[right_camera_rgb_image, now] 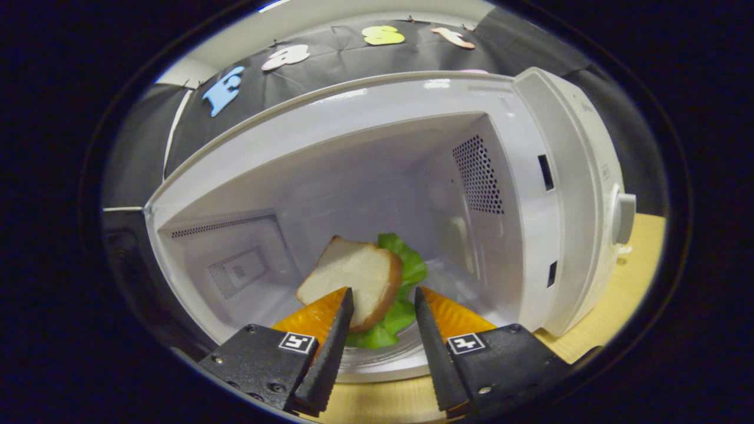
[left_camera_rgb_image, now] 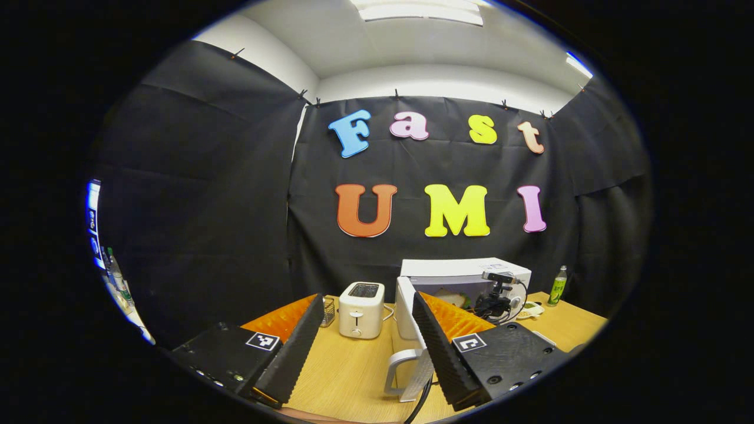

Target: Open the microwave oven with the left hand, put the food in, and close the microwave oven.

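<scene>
Wooden table point(left_camera_rgb_image: 353, 377) bears the microwave point(right_camera_rgb_image: 565, 194); its door point(left_camera_rgb_image: 406, 318) stands just ahead of the spread, empty left gripper point(left_camera_rgb_image: 365, 347), while the sandwich point(right_camera_rgb_image: 362, 285) lies between the spread fingers of the right gripper point(right_camera_rgb_image: 380, 341).

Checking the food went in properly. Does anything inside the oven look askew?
Yes: the sandwich in the microwave oven sits tilted, bread propped up on its lettuce, between the open right gripper.

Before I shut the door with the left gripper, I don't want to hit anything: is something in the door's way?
Yes. The right gripper sits at the microwave opening, the sandwich by its fingers, so the open door would meet it. Nothing visible lies between the left gripper and the handle.
</scene>
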`<state>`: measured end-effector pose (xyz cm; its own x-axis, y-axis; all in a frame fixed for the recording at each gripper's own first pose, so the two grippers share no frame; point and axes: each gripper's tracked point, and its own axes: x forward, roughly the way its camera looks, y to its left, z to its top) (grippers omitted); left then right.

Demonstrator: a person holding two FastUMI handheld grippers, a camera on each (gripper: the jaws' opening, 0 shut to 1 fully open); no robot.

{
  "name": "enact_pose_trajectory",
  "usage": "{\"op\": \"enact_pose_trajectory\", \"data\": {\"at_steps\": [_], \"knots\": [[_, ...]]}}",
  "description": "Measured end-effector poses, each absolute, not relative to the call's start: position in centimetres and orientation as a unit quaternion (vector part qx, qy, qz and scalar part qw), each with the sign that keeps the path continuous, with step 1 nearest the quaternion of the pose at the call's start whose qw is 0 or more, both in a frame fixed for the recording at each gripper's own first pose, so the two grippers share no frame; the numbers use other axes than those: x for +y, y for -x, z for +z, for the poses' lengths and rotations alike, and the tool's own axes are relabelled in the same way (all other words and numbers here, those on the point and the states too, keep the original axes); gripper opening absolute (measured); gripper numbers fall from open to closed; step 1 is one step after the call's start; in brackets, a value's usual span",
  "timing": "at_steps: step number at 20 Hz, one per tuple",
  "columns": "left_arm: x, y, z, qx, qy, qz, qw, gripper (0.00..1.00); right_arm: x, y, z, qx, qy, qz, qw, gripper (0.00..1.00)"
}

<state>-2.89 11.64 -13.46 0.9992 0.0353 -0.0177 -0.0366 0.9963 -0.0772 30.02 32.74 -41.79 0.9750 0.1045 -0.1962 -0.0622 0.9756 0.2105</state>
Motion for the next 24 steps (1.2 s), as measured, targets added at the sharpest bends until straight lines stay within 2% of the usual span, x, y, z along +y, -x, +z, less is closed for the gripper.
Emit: {"op": "enact_pose_trajectory", "data": {"at_steps": [2, 4, 5, 6, 10, 11, 12, 13, 14, 15, 16, 17, 18, 19, 21, 22, 23, 24], "knots": [[11.8, 3.4, -13.5, 0.013, 0.043, 0.020, 0.999, 0.90, 32.6, -29.8, -42.1, 0.114, -0.094, 0.036, 0.988, 0.88], [11.9, 4.0, -13.7, 0.016, 0.038, 0.023, 0.999, 0.90, 32.2, -29.2, -42.0, 0.114, -0.081, 0.037, 0.990, 0.93], [12.3, 4.3, -13.8, 0.015, 0.032, 0.027, 0.999, 0.90, 32.0, -28.6, -41.9, 0.112, -0.075, 0.039, 0.990, 0.89], [12.6, 4.4, -14.0, 0.016, 0.027, 0.032, 0.999, 0.91, 32.1, -27.9, -41.5, 0.108, -0.071, 0.045, 0.991, 0.95], [13.3, 5.1, -14.9, 0.021, 0.020, 0.046, 0.999, 0.90, 33.1, -23.9, -40.1, 0.082, -0.039, 0.096, 0.991, 0.97], [13.4, 5.2, -15.3, 0.023, 0.021, 0.046, 0.998, 0.90, 33.2, -22.8, -40.1, 0.084, -0.040, 0.106, 0.990, 0.92], [13.4, 5.2, -15.6, 0.024, 0.022, 0.046, 0.998, 0.90, 33.1, -21.6, -40.2, 0.090, -0.042, 0.109, 0.989, 0.92], [13.5, 5.2, -16.1, 0.029, 0.023, 0.048, 0.998, 0.90, 33.0, -20.3, -40.1, 0.095, -0.046, 0.111, 0.988, 0.98], [13.7, 5.2, -16.8, 0.034, 0.025, 0.048, 0.998, 0.90, 33.1, -19.2, -39.6, 0.096, -0.049, 0.117, 0.987, 0.97], [13.8, 5.2, -17.4, 0.039, 0.027, 0.049, 0.998, 0.77, 33.2, -18.0, -38.8, 0.091, -0.049, 0.123, 0.987, 0.97], [13.8, 5.0, -18.1, 0.046, 0.030, 0.049, 0.997, 0.90, 32.8, -17.1, -37.9, 0.086, -0.044, 0.121, 0.988, 0.97], [14.0, 4.9, -18.6, 0.050, 0.032, 0.049, 0.997, 0.77, 32.4, -16.3, -36.9, 0.080, -0.039, 0.120, 0.989, 0.98], [14.2, 4.6, -19.3, 0.057, 0.033, 0.051, 0.997, 0.77, 32.1, -15.5, -36.3, 0.084, -0.039, 0.121, 0.988, 0.98], [14.4, 4.4, -20.0, 0.063, 0.034, 0.049, 0.996, 0.88, 31.8, -14.7, -36.0, 0.096, -0.043, 0.121, 0.987, 0.97], [15.0, 4.4, -20.5, 0.065, 0.036, 0.050, 0.996, 0.81, 31.4, -12.6, -34.7, 0.114, -0.042, 0.126, 0.985, 0.97], [15.2, 4.4, -20.6, 0.065, 0.036, 0.049, 0.996, 0.66, 30.9, -11.7, -33.5, 0.111, -0.039, 0.127, 0.985, 0.98], [15.4, 4.1, -20.9, 0.062, 0.033, 0.048, 0.996, 0.63, 30.1, -10.7, -32.6, 0.110, -0.034, 0.124, 0.986, 0.98], [15.8, 4.0, -21.0, 0.057, 0.027, 0.051, 0.997, 0.49, 29.4, -9.8, -31.3, 0.106, -0.036, 0.124, 0.986, 0.98]]}}
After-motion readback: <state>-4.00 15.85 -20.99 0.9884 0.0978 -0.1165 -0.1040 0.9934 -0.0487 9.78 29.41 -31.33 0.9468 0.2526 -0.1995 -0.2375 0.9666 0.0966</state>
